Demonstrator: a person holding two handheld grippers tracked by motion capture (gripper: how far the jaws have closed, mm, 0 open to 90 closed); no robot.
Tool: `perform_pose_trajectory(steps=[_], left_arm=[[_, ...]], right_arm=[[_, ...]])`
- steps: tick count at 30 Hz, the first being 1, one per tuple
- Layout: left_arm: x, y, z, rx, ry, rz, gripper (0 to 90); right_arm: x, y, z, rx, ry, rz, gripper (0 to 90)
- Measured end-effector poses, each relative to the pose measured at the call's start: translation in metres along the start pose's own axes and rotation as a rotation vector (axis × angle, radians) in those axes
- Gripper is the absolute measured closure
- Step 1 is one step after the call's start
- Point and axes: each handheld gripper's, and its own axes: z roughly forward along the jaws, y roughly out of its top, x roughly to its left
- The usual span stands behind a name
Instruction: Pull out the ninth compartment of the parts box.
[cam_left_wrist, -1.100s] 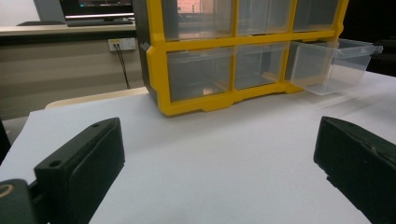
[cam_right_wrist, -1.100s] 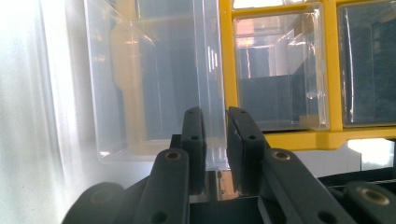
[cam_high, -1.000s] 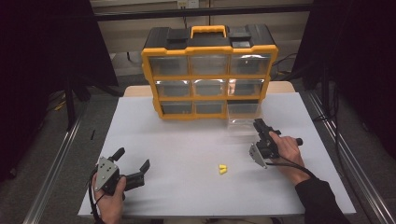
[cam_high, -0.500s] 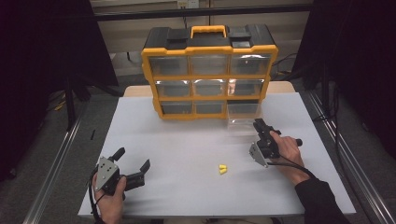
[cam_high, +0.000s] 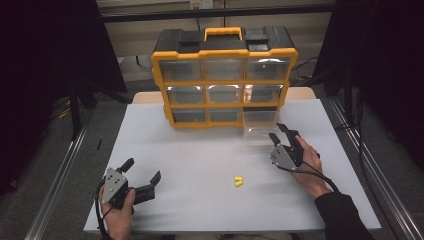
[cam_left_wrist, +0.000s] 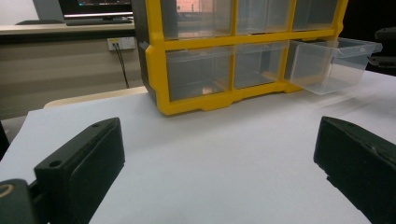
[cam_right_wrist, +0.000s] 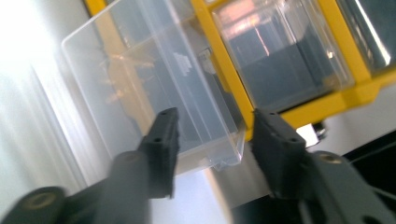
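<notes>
Right tool (cam_high: 279, 135) jaws have just been opened off the clear drawer (cam_high: 261, 130), left pulled out at the organizer's (cam_high: 224, 75) lower right. Pull judged done. Left tool (cam_high: 142, 177) held wide, lower left. Yellow piece (cam_high: 238, 181) lies mid-table.

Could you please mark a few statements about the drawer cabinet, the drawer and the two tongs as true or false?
1. The bottom-right clear drawer is pulled out of the yellow cabinet. True.
2. The right tongs are clamped on the drawer. False: their jaws have just been opening, and its front corner sits between them unpinched.
3. The left tongs hold the small yellow piece. False: they are open with nothing between them; the piece lies apart on the table.
4. The cabinet has a yellow handle on top. True.
</notes>
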Motion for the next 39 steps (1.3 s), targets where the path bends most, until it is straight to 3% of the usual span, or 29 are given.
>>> perform_pose_trajectory(steps=[2,3,4,9,10,11,12,17,23,27,28,30,39], left_arm=[[0.000,0.000,0.000,0.000,-0.001,-0.002,1.9],[0.000,0.000,0.000,0.001,-0.001,-0.001,1.9],[0.000,0.000,0.000,0.001,-0.001,-0.001,1.9],[0.000,0.000,0.000,0.001,0.001,-0.001,1.8],[0.000,0.000,0.000,0.002,0.002,-0.001,1.8],[0.000,0.000,0.000,0.002,0.003,-0.001,1.7],[0.000,0.000,0.000,0.001,0.002,0.001,1.7],[-0.001,0.000,0.000,-0.002,-0.006,0.004,1.3],[-0.001,0.001,0.000,-0.012,0.002,-0.007,0.9],[-0.002,0.001,-0.001,-0.015,-0.001,-0.009,0.9],[-0.002,0.001,-0.001,-0.014,0.000,-0.007,0.9],[-0.002,0.001,-0.002,-0.016,0.001,-0.013,0.9],[-0.001,0.001,-0.006,-0.018,0.009,-0.009,0.8]], right_arm=[[-0.003,-0.001,0.000,0.001,0.019,0.083,40.6],[-0.006,-0.002,0.001,0.000,0.034,0.153,34.9],[-0.006,-0.002,0.001,0.000,0.034,0.153,34.9],[-0.013,-0.003,-0.001,-0.014,0.047,0.326,22.7],[-0.014,-0.003,-0.001,-0.016,0.062,0.372,19.2],[-0.016,-0.003,-0.001,-0.021,0.073,0.460,14.9],[-0.016,-0.003,-0.001,-0.021,0.073,0.460,14.9],[-0.021,-0.004,-0.003,-0.032,0.128,0.657,10.9],[-0.026,-0.006,-0.007,-0.033,0.192,0.842,9.6],[-0.028,-0.006,-0.011,-0.039,0.196,0.908,6.3],[-0.028,-0.007,-0.012,-0.040,0.205,0.947,3.3],[-0.028,-0.008,-0.013,-0.037,0.215,0.968,1.6],[-0.028,-0.006,-0.022,-0.042,0.226,0.993,0.4]])
